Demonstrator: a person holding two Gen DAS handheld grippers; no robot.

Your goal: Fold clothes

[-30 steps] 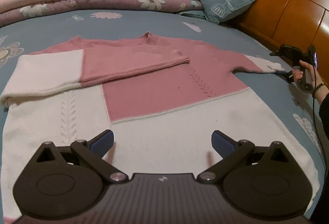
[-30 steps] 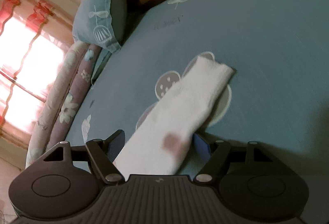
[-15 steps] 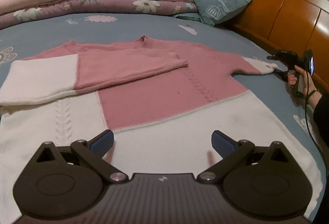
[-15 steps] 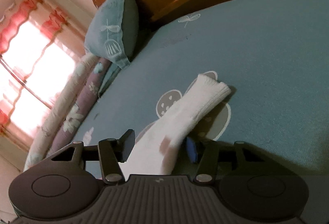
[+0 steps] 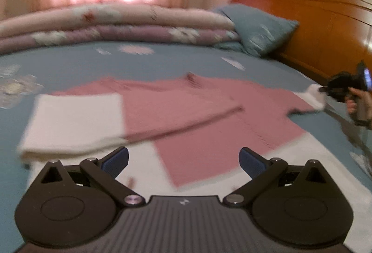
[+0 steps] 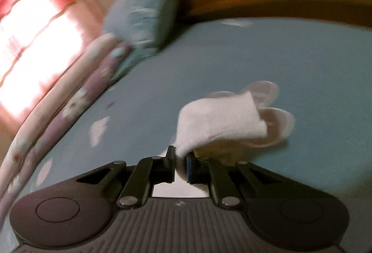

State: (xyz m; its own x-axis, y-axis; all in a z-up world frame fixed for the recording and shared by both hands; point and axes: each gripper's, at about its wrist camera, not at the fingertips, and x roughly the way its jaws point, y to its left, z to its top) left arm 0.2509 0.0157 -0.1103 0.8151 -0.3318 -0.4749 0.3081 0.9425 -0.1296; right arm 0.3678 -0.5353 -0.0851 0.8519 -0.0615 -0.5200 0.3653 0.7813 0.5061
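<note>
the pink-and-white sweater (image 5: 209, 136) lies flat on the bed (image 5: 162, 62), neck toward the rolled quilt (image 5: 116, 25), one sleeve (image 5: 104, 122) already laid across its chest. the other sleeve runs out sideways toward the wooden headboard (image 5: 313, 27), and its white cuff (image 6: 220, 118) is the part in play. the right gripper (image 6: 180, 164) has just been closing and its fingers now pinch that cuff, the cloth pressed between them and the free end drooping ahead of them above the sheet. seen from the left wrist, the right gripper (image 5: 325, 90) sits at the sweater's far right edge, with the cuff at its tip. the sleeve's long axis points from there back toward the sweater's middle, so the fold likely means carrying the cuff inward along that line, over the chest. the left gripper (image 5: 183, 160) hovers above the white hem, its fingers spread wide and empty, well apart from that sleeve. the right hand is the one placed for this move.
</note>
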